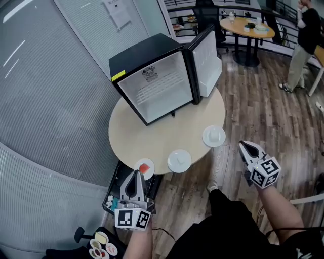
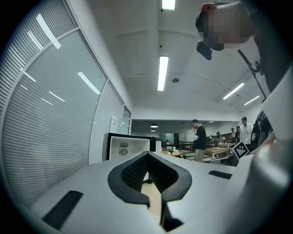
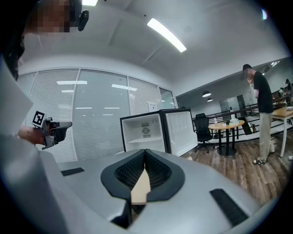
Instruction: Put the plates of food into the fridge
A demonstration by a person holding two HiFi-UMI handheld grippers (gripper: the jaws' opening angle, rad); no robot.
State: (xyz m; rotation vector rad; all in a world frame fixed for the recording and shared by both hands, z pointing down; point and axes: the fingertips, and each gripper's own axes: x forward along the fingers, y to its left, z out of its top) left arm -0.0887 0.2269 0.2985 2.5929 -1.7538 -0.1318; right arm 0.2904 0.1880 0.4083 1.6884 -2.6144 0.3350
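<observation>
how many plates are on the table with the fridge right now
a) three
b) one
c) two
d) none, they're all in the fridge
a: three plates sit along the near edge of the table, and the open fridge holds none.

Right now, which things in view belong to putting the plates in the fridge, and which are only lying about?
For the job: fridge, door open; plate with red food; middle plate; right plate; all on the round table.
Lying about: black box on the floor; far table; office chair.
</observation>
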